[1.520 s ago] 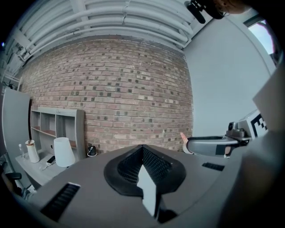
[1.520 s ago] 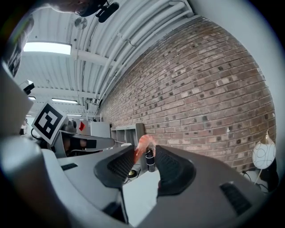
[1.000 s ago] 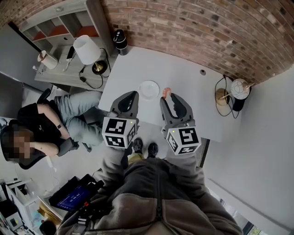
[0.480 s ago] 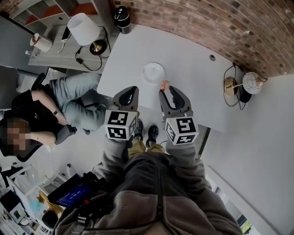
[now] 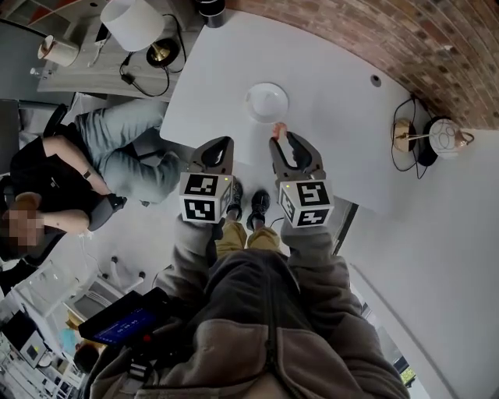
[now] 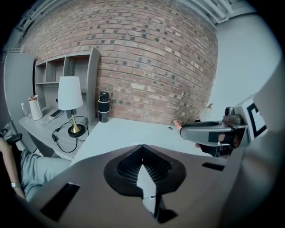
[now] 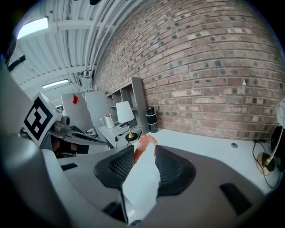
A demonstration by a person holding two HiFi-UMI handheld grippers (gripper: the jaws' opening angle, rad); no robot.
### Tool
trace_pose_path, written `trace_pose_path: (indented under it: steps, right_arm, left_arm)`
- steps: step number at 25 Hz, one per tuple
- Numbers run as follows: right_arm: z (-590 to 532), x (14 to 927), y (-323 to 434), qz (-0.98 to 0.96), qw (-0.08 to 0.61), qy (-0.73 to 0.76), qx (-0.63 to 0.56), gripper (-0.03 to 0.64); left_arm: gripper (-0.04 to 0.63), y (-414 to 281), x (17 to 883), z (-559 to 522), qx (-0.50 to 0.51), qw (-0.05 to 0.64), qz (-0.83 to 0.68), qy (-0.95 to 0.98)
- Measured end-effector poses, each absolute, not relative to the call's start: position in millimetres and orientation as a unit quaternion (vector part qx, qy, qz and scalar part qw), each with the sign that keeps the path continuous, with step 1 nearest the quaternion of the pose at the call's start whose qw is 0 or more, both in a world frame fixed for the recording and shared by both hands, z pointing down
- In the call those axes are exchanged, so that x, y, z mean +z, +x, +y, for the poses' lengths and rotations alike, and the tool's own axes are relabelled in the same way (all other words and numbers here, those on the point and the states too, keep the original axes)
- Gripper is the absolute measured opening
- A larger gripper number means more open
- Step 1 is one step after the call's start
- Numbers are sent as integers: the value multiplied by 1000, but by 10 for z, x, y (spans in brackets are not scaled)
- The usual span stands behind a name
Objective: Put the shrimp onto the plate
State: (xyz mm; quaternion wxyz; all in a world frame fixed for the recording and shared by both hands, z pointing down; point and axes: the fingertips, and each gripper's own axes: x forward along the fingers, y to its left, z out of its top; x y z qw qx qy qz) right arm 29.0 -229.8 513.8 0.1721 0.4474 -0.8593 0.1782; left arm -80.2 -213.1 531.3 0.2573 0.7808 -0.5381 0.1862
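A small white plate [image 5: 267, 102] sits on the white table [image 5: 335, 132], near its front edge. A pink-orange shrimp [image 5: 278, 130] pokes out of my right gripper [image 5: 281, 143], which is shut on it just in front of the plate's near rim. In the right gripper view the shrimp [image 7: 143, 147] is pinched between the ribbed pads, and my right gripper [image 7: 144, 150] is held above the table. My left gripper [image 5: 221, 149] hangs beside it at the table's front edge, shut with nothing in it; its tips [image 6: 142, 148] meet. The left gripper view shows the right gripper [image 6: 209, 131] from the side.
A person [image 5: 70, 171] sits at the left beside the table. A white-shaded lamp [image 5: 132, 19] stands on a side desk, and a black bottle [image 5: 210, 6] is at the table's far corner. A cable hole [image 5: 376, 79] and a round lamp [image 5: 440, 136] are at the right.
The head view has shifted, so the table and plate sit higher in frame. The shrimp in the right gripper was level with the plate's right side and is now at its near rim.
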Motion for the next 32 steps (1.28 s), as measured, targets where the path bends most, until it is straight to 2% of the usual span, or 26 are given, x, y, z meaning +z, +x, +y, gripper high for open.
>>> trace_pose_path:
  steps: [13, 32]
  right_arm:
    - [-2552, 5986, 65, -850, 219, 425, 222, 146]
    - [-2855, 6914, 38, -821, 275, 429, 257, 146]
  left_arm:
    - [5, -943, 6089, -2098, 222, 318, -522, 759]
    - [5, -1071, 6576, -2080, 246, 358, -507, 745]
